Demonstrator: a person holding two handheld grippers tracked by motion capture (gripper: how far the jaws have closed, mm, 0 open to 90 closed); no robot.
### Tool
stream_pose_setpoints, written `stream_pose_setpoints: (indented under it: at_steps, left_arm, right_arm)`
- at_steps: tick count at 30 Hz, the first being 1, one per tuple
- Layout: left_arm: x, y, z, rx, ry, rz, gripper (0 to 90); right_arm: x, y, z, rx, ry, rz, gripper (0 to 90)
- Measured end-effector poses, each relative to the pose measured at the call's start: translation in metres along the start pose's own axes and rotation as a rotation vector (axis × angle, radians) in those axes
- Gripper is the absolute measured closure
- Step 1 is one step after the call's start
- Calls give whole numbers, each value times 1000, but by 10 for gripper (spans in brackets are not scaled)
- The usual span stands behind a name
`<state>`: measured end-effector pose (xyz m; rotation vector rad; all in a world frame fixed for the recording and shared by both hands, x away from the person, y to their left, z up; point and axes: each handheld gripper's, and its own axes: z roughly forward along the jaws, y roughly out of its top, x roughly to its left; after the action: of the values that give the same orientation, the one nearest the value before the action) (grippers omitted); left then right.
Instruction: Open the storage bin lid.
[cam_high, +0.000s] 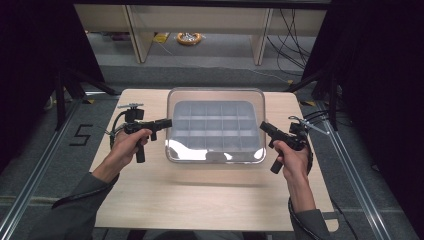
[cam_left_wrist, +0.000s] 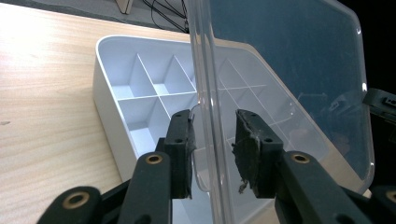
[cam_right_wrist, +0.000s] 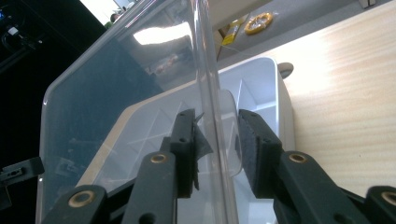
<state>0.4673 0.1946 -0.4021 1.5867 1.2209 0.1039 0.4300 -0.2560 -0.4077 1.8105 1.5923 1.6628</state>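
Note:
A white box (cam_high: 216, 131) with several divided compartments sits at the middle of the wooden table (cam_high: 200, 200). Its clear lid (cam_high: 215, 156) is raised at a tilt above it. My left gripper (cam_high: 167, 122) is at the lid's left side, my right gripper (cam_high: 262, 127) at its right side. In the left gripper view the lid (cam_left_wrist: 289, 70) has its edge running up between the jaws of the left gripper (cam_left_wrist: 215, 149), with gaps to the pads, and the box (cam_left_wrist: 140, 79) lies behind. In the right gripper view the right gripper (cam_right_wrist: 217, 147) straddles the lid (cam_right_wrist: 116, 93) likewise, over the box (cam_right_wrist: 261, 84).
Bare wood lies in front of the box and on both sides. Beyond the table's far edge are pale furniture legs (cam_high: 137, 35), a yellow tape roll (cam_high: 189, 38) and cables on the grey floor. A "5" mark (cam_high: 80, 135) is on the floor at left.

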Motion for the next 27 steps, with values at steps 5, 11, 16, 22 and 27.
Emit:
stream_pose_setpoints:
  at_steps: [5, 11, 16, 22, 27]
  left_arm:
    - [-5, -5, -5, -3, 0, 12, 658]
    - [-9, -9, -7, 4, -3, 23, 660]
    - [-13, -12, -9, 3, -17, 28, 660]
    - [-18, -20, -18, 2, -46, 30, 664]
    - [-22, -27, -22, -2, -38, 51, 662]
  right_arm:
    - [-2, -5, -6, -17, 17, -34, 693]
    - [1, -8, -16, -17, 11, -12, 692]
    - [2, -10, -22, -9, 12, 17, 692]
    - [-3, -20, -31, -14, 10, -12, 691]
    - [-4, -29, -36, -11, 22, 20, 690]
